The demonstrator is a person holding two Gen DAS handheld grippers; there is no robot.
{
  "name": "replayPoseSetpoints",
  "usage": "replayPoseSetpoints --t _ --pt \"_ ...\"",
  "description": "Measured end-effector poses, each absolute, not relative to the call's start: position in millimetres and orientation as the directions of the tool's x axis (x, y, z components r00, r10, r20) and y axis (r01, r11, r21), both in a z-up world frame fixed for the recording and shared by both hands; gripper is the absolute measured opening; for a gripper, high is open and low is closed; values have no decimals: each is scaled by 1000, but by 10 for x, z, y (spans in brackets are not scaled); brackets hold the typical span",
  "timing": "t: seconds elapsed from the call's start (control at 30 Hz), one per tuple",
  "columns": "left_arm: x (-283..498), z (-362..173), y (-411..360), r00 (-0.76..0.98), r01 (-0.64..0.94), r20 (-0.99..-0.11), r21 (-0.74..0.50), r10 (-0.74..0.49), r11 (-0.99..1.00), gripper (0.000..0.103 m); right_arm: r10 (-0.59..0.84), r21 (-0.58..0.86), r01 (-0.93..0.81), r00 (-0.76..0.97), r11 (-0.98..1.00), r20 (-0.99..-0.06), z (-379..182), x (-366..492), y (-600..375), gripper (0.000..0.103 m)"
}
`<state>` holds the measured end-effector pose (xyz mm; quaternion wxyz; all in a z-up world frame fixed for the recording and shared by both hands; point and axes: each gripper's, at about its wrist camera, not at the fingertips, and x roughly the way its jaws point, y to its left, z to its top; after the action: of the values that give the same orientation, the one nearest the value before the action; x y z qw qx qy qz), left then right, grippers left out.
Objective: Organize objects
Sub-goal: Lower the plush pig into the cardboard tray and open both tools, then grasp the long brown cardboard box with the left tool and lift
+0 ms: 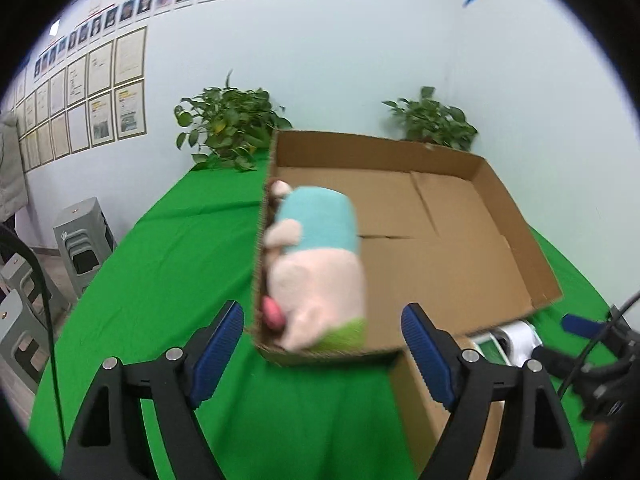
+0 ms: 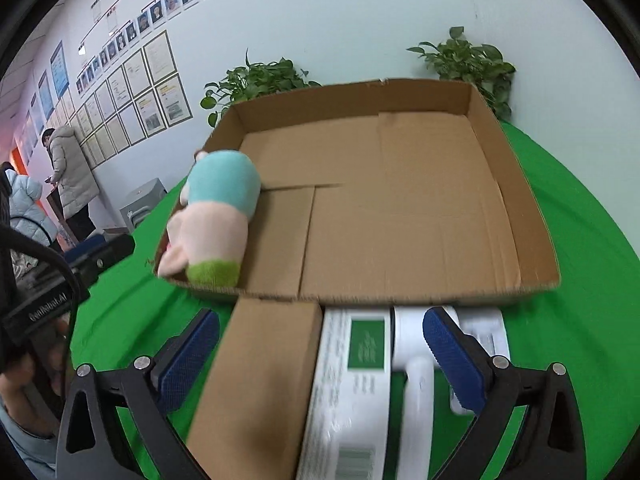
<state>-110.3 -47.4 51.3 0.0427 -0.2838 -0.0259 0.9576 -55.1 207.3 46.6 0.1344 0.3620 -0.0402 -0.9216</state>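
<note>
A plush toy (image 1: 320, 264) in pink, light blue and green lies inside a shallow open cardboard box (image 1: 460, 240), against its left wall. It also shows in the right wrist view (image 2: 216, 212), in the box's (image 2: 400, 208) near left corner. My left gripper (image 1: 324, 348) is open and empty, just in front of the box's near wall. My right gripper (image 2: 320, 356) is open above a small brown carton (image 2: 256, 380), a white and green package (image 2: 352, 380) and a white handled appliance (image 2: 416, 360) that lie in front of the box.
The table is covered with green cloth (image 1: 168, 264). Two potted plants (image 1: 228, 128) (image 1: 432, 120) stand at the back by the wall. Grey stools (image 1: 80, 240) stand left of the table. People (image 2: 68, 172) stand at the far left.
</note>
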Motion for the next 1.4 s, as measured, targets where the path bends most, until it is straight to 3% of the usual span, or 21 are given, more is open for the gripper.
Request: replayPoseSetpoints --t 0.13,0.23,0.27,0.3,0.37,0.4,0.47,0.53,0.57,0.6,0.63,0.67,0.7,0.87,1.17,1.4 --pt "-971 492 -222 -825 -92 -550 -95 129 -991 81 -283 182 218 -698 -959 -657 343 -271 2218 100" --pt "-849 502 -107 -830 -109 -539 -102 147 -989 81 -308 208 227 -701 -952 -643 318 -126 2291 69" --pt "-811 504 -73 -827 -119 -539 -106 158 -987 77 -298 195 225 -703 -955 -646 298 -97 2282 50" --pt "-782 500 -50 -825 -129 -540 -112 169 -985 69 -293 188 226 -699 -956 -652 299 -61 2287 35" --pt "-757 495 5 -808 -169 -549 -134 215 -977 15 -293 181 233 -684 -956 -668 279 -16 2282 26" --pt "-760 485 29 -800 -177 -556 -138 224 -974 5 -295 179 237 -683 -955 -668 273 33 2296 26" --pt "-741 461 57 -792 -182 -561 -162 242 -970 4 -303 179 248 -679 -952 -668 291 21 2253 26" --pt "-714 465 110 -794 -194 -556 -153 247 -969 4 -315 188 256 -677 -948 -666 307 41 2259 37" --pt "-692 469 138 -805 -181 -552 -123 219 -976 12 -311 186 253 -676 -949 -668 317 49 2264 64" --pt "-680 460 165 -811 -164 -554 -94 188 -982 21 -309 186 250 -679 -950 -666 328 67 2279 82" --pt "-669 455 196 -816 -150 -555 -61 158 -987 51 -311 190 248 -684 -950 -660 337 68 2290 102" --pt "-648 449 205 -821 -149 -550 -54 154 -987 80 -308 194 240 -700 -951 -644 359 100 2315 102" --pt "-619 445 195 -826 -152 -540 -63 162 -986 83 -303 188 238 -705 -953 -641 374 111 2317 102" --pt "-640 393 94 -790 -173 -572 -136 220 -976 83 -336 199 276 -670 -940 -662 354 125 2277 102" --pt "-760 10 -112 -622 -233 -646 -387 442 -892 83 -574 375 461 -438 -804 -692 44 433 2058 102" --pt "-843 -388 -31 -478 -247 -665 -526 574 -814 82 -576 400 465 -339 -790 -744 -254 611 1871 102"
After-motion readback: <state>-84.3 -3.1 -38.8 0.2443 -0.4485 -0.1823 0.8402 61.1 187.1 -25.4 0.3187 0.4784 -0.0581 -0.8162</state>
